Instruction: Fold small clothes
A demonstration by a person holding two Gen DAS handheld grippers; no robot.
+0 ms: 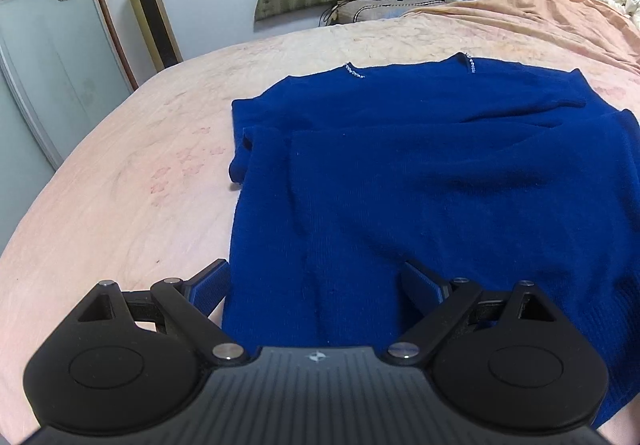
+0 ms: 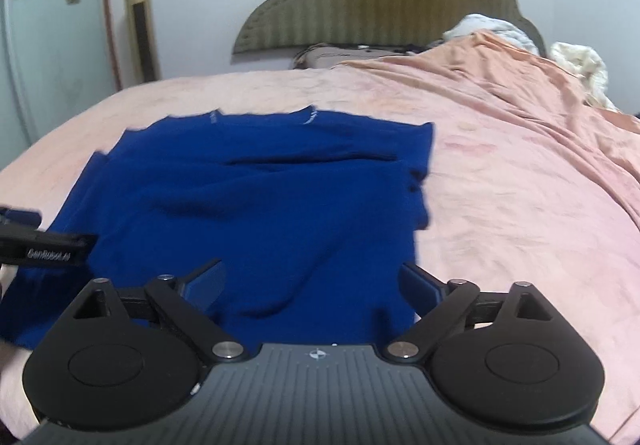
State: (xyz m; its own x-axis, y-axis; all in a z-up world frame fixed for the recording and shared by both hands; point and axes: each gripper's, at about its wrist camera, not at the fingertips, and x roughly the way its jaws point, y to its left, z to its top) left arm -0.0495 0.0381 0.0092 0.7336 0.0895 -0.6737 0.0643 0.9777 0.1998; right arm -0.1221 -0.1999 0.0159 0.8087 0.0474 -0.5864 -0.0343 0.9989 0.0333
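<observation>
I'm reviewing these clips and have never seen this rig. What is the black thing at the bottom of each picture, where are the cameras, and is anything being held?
There is no robot arm here: a person holds one set of tongs in each hand, with a fisheye camera on each looking forward along its two fingers. One picture looks out over the left tongs, the other over the right tongs. Both stand open above a blue sweater, which lies partly folded on a pink bedspread. Nothing is gripped. The black bar at the left edge of the right view is the left tongs.
</observation>
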